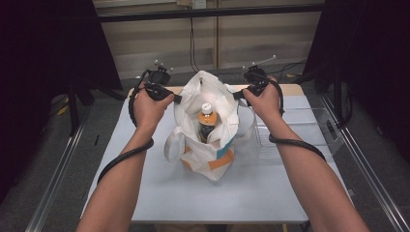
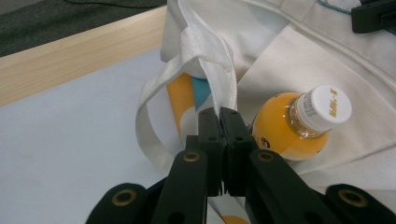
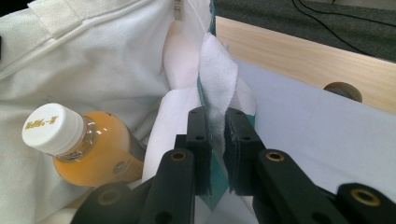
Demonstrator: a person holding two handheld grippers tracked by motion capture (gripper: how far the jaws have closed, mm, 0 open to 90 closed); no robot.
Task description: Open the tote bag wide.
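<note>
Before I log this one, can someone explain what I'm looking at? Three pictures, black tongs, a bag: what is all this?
A person works at a table, holding a two-jaw hand tool in each hand. One camera looks down from above; the other two ride on the tools and look along their black jaws. The left gripper and right gripper each pinch the rim of a white tote bag, holding it open. Inside stands a bottle of orange drink with a white cap. A clear plastic tray sits beside the bag.

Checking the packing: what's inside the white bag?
A bottle of orange drink with a white cap stands in the bag. Its lower part and the bag's bottom are hidden by cloth.
</note>
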